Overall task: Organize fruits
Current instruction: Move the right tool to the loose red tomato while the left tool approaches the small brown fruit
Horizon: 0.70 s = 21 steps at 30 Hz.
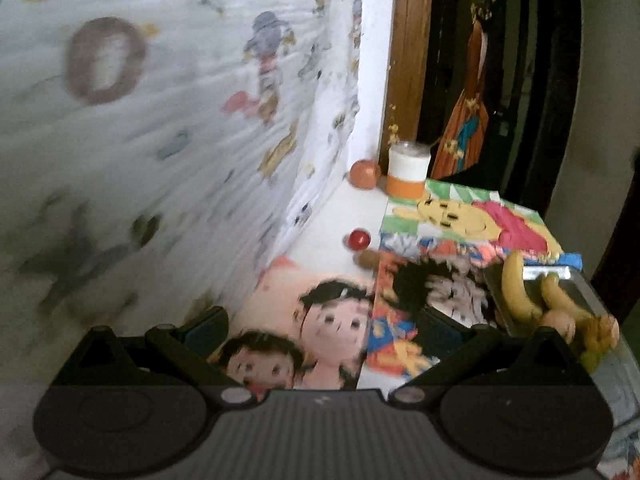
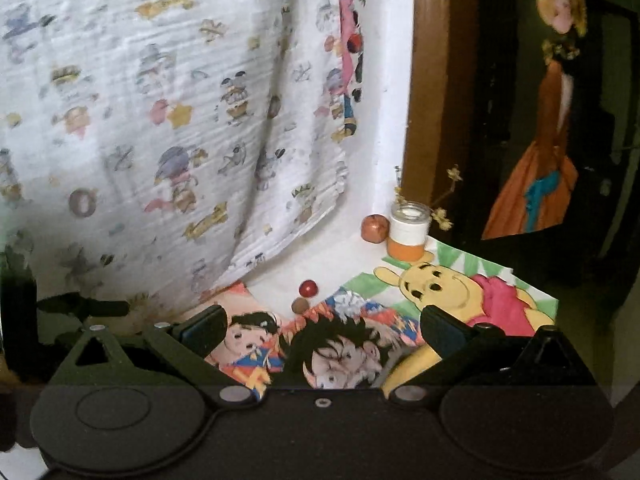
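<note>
On the white table, an orange-red round fruit (image 1: 365, 174) sits by the back wall. A small red fruit (image 1: 359, 239) and a small brown fruit (image 1: 368, 258) lie nearer. All three also show in the right wrist view: orange-red fruit (image 2: 375, 228), red fruit (image 2: 308, 288), brown fruit (image 2: 300, 305). Yellow bananas (image 1: 520, 288) lie with other small fruits in a clear tray (image 1: 600, 304) at the right. My left gripper (image 1: 322, 322) is open and empty over cartoon sheets. My right gripper (image 2: 322, 326) is open and empty; a yellow piece (image 2: 408, 368) shows below its right finger.
A white and orange jar (image 1: 408, 170) with dried flowers stands at the back beside the orange-red fruit. Cartoon sheets, one with a yellow bear (image 2: 460, 284), cover the table. A printed cloth (image 2: 180, 120) hangs at the left. A wooden door frame (image 2: 430, 80) stands behind.
</note>
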### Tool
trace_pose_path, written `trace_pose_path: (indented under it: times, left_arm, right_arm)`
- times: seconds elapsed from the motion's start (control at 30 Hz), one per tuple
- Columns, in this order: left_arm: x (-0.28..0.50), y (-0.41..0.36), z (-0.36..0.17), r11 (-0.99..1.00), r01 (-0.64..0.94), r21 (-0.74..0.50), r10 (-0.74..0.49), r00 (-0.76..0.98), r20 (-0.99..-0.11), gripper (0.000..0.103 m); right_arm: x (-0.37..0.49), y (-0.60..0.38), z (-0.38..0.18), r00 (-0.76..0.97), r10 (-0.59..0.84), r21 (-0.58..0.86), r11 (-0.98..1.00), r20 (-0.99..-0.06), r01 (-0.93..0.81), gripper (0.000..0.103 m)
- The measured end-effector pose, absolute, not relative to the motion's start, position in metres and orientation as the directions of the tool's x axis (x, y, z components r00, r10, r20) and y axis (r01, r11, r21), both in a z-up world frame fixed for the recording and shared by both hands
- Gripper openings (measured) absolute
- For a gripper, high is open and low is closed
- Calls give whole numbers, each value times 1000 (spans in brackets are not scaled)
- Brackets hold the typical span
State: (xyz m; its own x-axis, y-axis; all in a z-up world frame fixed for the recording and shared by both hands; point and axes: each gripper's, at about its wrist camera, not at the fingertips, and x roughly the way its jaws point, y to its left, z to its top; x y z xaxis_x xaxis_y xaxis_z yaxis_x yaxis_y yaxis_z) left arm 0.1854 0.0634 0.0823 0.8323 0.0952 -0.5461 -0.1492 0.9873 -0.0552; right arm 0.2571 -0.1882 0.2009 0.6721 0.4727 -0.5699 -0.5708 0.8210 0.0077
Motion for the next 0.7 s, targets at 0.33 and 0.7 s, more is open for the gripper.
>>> trace_pose_path:
  times: [0.33,0.7]
  left_arm:
    - [264,44,58,993,-99,-58,56,854,-517,103]
    - [340,41,8,982,-152,-114,61,822,-566,91]
  right_arm:
    - [407,-126,163,455,541,237,788,-707,-569,102]
    - [497,-64,60,329,556,316,765,-763,-561,76]
